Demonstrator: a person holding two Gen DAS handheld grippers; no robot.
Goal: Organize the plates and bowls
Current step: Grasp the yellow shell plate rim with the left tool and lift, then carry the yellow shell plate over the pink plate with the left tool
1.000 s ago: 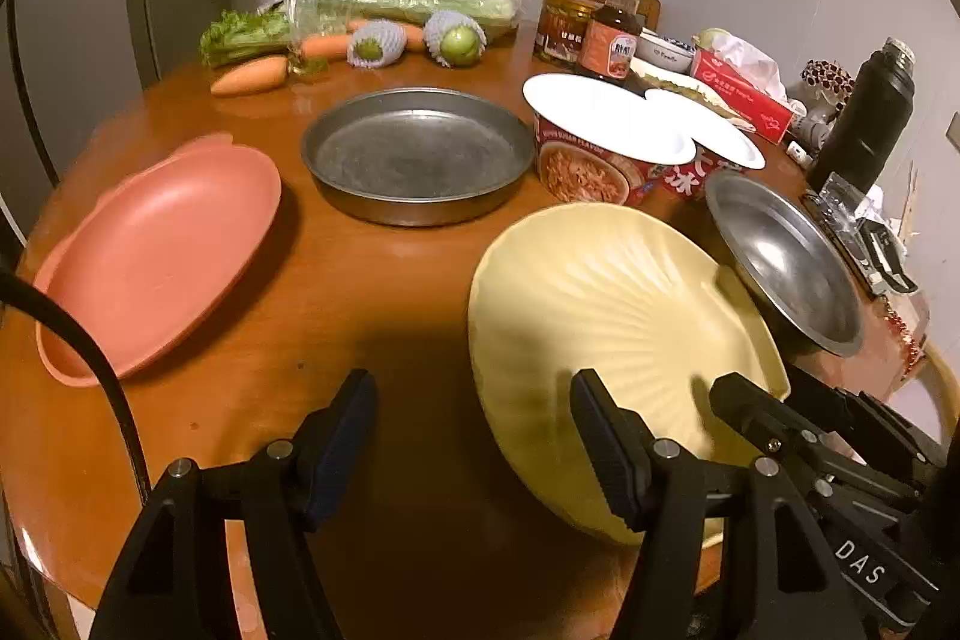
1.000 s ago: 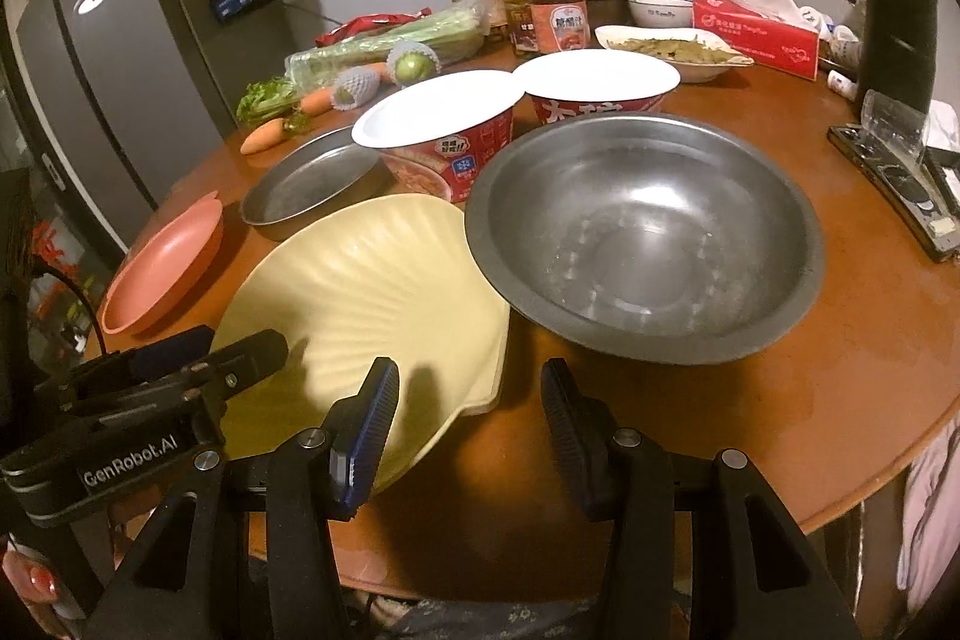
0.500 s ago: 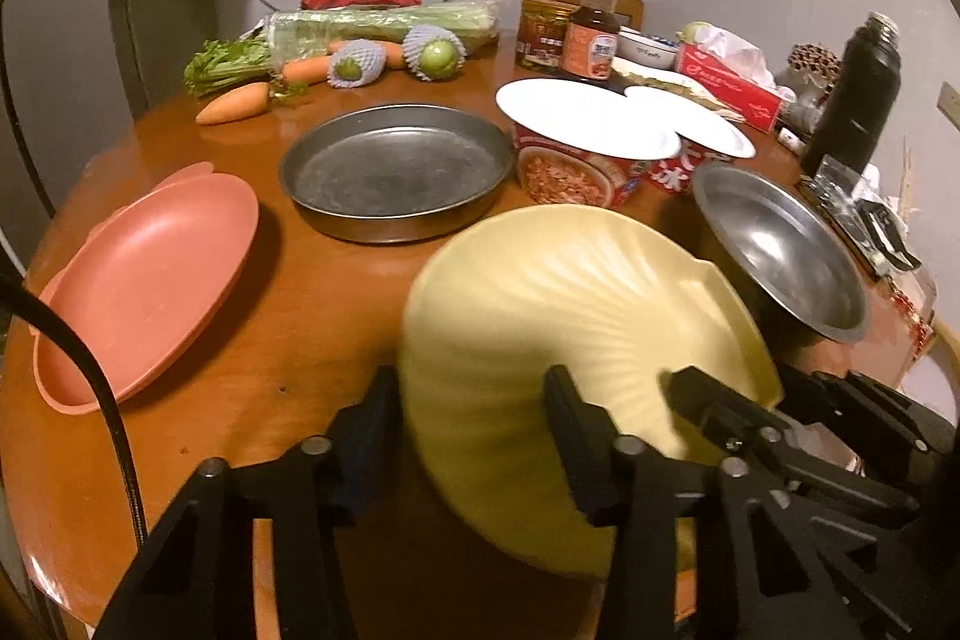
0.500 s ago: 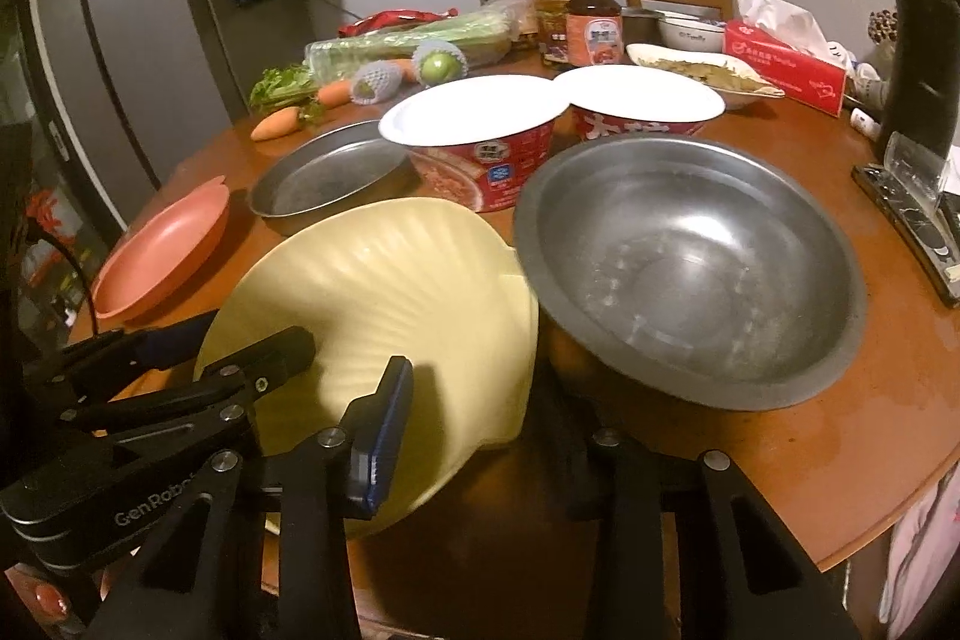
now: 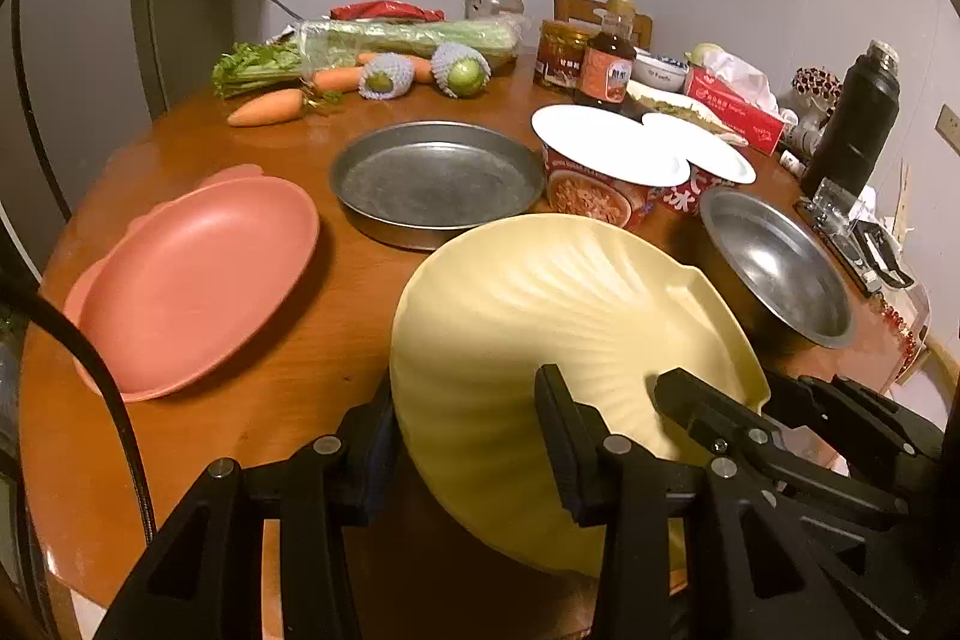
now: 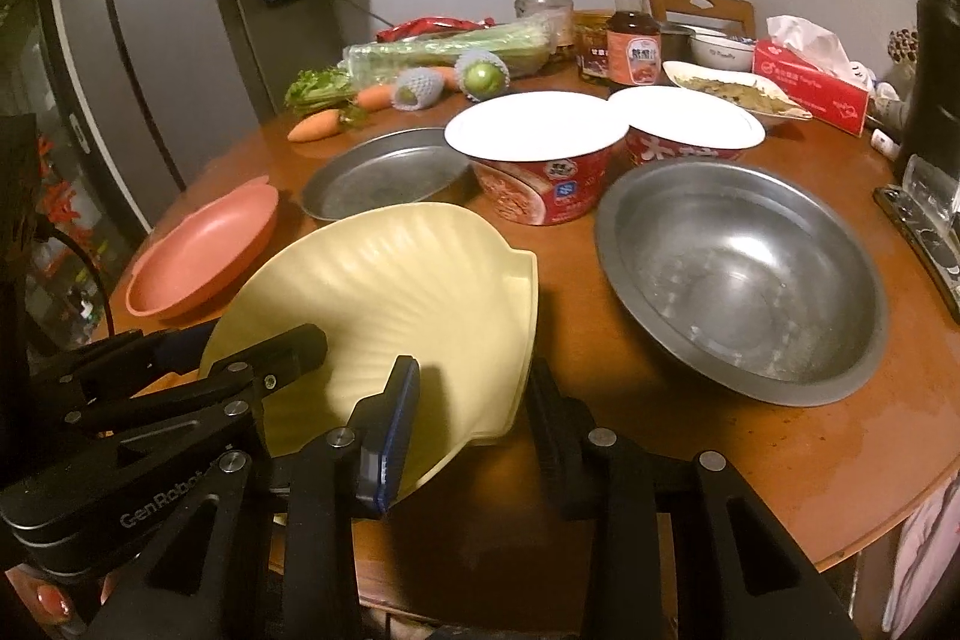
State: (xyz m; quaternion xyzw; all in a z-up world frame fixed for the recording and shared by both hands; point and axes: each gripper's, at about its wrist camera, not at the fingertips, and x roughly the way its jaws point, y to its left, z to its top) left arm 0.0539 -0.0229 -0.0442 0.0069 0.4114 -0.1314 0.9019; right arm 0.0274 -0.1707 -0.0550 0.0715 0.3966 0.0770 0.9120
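The yellow plate (image 5: 540, 316) is tilted up off the counter (image 5: 312, 340) at its near edge, its far rim higher than the part I hold. My left tongs (image 5: 468, 436) are clamped on its near left rim, one finger under and one on the ribbed face. My right tongs (image 6: 474, 418) grip its near right corner the same way, blue pad (image 6: 390, 436) on the inside.

Just right of the plate sits the steel bowl (image 6: 744, 280), upright on the near right part of the counter. Left of the plate, near the left edge, lies the pink plate (image 5: 192, 274). Beyond the yellow plate, toward the counter's middle, is the steel pan (image 5: 435, 178), and beside it two noodle cups (image 6: 540, 166) with white lids. Along the far edge lie carrots (image 5: 267, 107), celery (image 5: 408, 37), a sauce bottle (image 5: 609, 67) and a tissue box (image 5: 735, 109). A black flask (image 5: 855, 124) stands at the far right edge.
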